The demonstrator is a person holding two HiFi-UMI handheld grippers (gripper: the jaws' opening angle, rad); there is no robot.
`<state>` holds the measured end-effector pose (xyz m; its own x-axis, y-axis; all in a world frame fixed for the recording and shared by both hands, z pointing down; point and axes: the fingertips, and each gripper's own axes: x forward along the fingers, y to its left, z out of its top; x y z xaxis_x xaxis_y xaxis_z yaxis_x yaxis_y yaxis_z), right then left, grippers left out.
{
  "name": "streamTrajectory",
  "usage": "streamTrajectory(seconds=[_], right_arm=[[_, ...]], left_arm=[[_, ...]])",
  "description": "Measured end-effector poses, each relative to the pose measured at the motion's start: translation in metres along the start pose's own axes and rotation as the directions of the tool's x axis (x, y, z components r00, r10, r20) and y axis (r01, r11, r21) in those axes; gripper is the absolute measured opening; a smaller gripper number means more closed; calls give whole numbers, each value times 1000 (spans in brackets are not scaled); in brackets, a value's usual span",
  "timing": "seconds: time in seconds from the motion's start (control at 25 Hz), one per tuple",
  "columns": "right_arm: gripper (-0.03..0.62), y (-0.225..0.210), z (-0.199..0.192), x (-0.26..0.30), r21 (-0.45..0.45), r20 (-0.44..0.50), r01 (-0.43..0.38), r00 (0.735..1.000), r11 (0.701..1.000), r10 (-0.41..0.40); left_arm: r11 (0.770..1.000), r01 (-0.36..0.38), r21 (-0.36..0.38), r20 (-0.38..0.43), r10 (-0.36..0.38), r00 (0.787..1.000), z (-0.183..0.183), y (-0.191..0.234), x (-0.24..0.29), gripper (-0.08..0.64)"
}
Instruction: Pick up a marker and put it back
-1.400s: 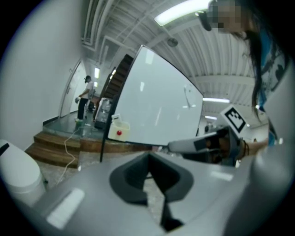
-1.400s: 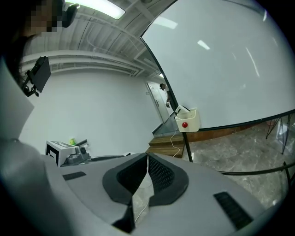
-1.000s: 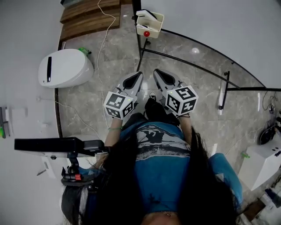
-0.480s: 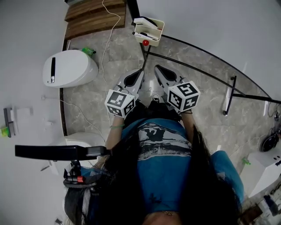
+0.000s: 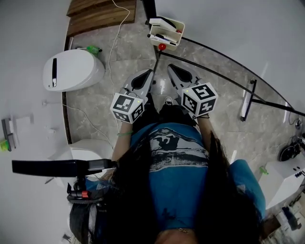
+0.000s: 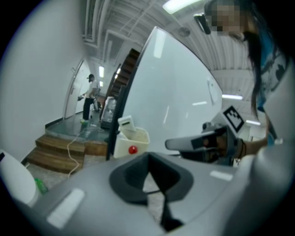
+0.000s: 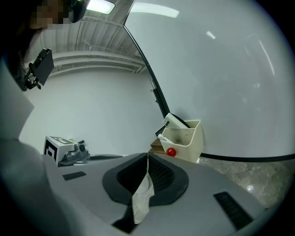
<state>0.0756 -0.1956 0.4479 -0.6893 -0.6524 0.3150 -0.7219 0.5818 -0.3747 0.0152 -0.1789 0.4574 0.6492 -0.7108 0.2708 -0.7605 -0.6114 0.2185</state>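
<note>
Jaws on the left gripper (image 6: 148, 160) met at their tips with nothing caught between them, only a sliver of floor showing through the gap behind the tips. Those on the right gripper (image 7: 147, 157) were likewise pressed together and empty. In the head view the person held both grippers side by side in front of the body, close but apart, each pointing forward toward a cream holder (image 5: 178, 29) mounted at the corner of a whiteboard (image 5: 228, 28). The marker (image 5: 161, 37) lay inside that holder, dark-bodied, its pale end reaching the left rim. A white eraser (image 5: 162, 22) leaned in the same box, and a red knob (image 5: 162, 46) sat on the holder's front. Neither gripper touched the holder; both hung well short of it. Grey marbled floor (image 5: 119, 57) ran beneath, with a white rounded appliance (image 5: 71, 71) to the person's left, a thin white cable (image 5: 110, 43) trailing across the tiles, and wooden steps (image 5: 95, 12) beyond. Far off in the left gripper view, another person (image 6: 90, 97) stood past the top of those steps.
</note>
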Motion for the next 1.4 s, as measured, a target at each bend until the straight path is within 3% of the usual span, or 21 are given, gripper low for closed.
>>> streamTrajectory(seconds=[0.4, 0.6, 0.72, 0.88, 1.04, 1.2, 1.4], right_arm=[[17, -3, 37, 51, 12, 71, 141, 987, 990, -141], [20, -3, 46, 84, -68, 37, 219, 975, 973, -217], [97, -2, 49, 99, -116, 7, 228, 973, 967, -229], [141, -6, 50, 120, -190, -49, 255, 962, 948, -269], [167, -24, 44, 151, -306, -134, 295, 928, 905, -348], [170, -42, 41, 168, -414, -184, 344, 875, 843, -447], [169, -50, 26, 164, -461, -240, 371, 823, 806, -516]], left_arm=[[993, 111, 26, -25, -110, 994, 26, 63, 13, 3], [986, 166, 27, -32, -165, 986, 35, 97, 18, 3], [979, 202, 28, -35, -201, 979, 39, 108, 25, 3], [968, 249, 28, -41, -248, 968, 43, 118, 32, 3], [956, 293, 25, -61, -291, 955, 41, 133, 45, 4], [949, 316, 21, -71, -314, 947, 41, 144, 53, 3], [943, 333, 25, -73, -331, 941, 39, 142, 50, 4]])
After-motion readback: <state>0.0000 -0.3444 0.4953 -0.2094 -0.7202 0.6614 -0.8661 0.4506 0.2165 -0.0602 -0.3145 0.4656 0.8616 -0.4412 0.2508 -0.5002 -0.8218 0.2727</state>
